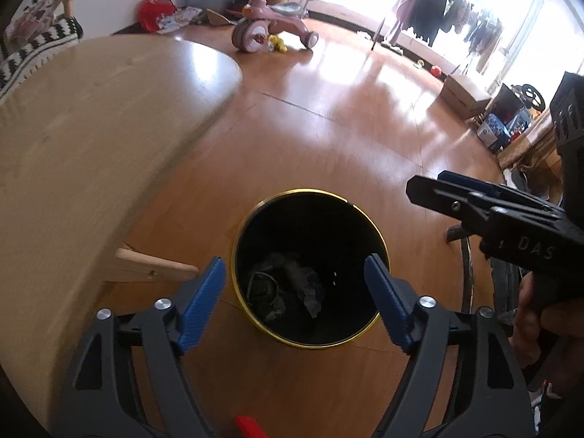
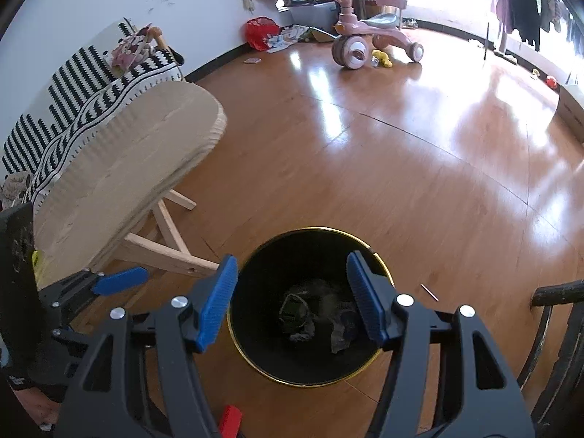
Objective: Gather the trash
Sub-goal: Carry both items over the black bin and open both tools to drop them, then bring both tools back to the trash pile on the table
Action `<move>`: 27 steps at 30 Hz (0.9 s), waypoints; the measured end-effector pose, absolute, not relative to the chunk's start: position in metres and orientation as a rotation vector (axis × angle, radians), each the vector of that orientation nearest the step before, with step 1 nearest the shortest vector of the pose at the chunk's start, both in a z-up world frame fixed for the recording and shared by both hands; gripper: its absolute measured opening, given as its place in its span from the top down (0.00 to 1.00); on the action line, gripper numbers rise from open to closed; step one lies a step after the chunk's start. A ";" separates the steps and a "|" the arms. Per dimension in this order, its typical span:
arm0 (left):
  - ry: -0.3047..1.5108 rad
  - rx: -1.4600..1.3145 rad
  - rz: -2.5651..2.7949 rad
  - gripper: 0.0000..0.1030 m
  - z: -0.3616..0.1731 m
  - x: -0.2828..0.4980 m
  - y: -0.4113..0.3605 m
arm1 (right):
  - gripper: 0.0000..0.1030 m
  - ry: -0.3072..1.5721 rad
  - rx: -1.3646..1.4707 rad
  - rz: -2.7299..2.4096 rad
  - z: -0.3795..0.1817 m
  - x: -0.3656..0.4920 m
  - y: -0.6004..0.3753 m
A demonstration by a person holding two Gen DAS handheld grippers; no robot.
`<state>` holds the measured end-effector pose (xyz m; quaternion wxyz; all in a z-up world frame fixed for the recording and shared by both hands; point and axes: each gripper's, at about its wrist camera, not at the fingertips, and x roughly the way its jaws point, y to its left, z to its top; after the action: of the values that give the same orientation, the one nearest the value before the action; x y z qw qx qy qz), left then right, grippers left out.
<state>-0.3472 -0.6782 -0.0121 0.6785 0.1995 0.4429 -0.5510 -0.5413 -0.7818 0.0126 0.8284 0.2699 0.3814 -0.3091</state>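
Note:
A black bin with a gold rim (image 1: 292,193) (image 2: 368,244) stands on the wooden floor, seen from above in both wrist views. Crumpled grey trash (image 1: 281,288) (image 2: 314,317) lies at its bottom. My left gripper (image 1: 295,301) hangs open above the bin mouth, nothing between its blue pads. My right gripper (image 2: 290,301) is open over the same bin, also empty. In the left wrist view the right gripper (image 1: 485,200) comes in from the right edge; in the right wrist view the left gripper (image 2: 120,281) shows at the lower left.
A pale round wooden table (image 1: 91,138) (image 2: 120,168) on crossed legs stands left of the bin. A dark chair (image 2: 562,335) is at the right. A pink tricycle (image 2: 368,33), a red bag (image 2: 261,33) and a clothes rack (image 1: 445,11) stand far across the shiny floor. A thin stick (image 2: 429,291) lies near the bin.

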 end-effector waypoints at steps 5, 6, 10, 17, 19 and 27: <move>0.946 0.371 -1.173 0.20 0.023 -0.315 -0.627 | 0.37 0.789 0.518 -0.612 0.037 -0.511 -0.754; 0.945 0.348 -1.155 0.20 0.031 -0.308 -0.616 | 0.37 0.784 0.508 -0.598 0.042 -0.502 -0.747; 0.923 0.252 -1.055 0.17 0.061 -0.269 -0.546 | 0.33 0.768 0.466 -0.482 0.065 -0.447 -0.702; 0.890 0.131 -0.772 0.16 0.090 -0.205 -0.372 | 0.30 0.760 0.349 -0.207 0.103 -0.338 -0.586; 0.891 0.095 -0.688 0.15 0.092 -0.193 -0.327 | 0.30 0.760 0.327 -0.143 0.111 -0.315 -0.556; 0.904 -0.040 -0.361 0.14 0.093 -0.165 -0.140 | 0.30 0.792 0.257 0.114 0.124 -0.231 -0.427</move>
<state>-0.1650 -0.1404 0.0927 0.8838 -0.0194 0.4341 -0.1733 -0.2311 -0.4265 0.1238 0.9131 0.1249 0.3842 0.0555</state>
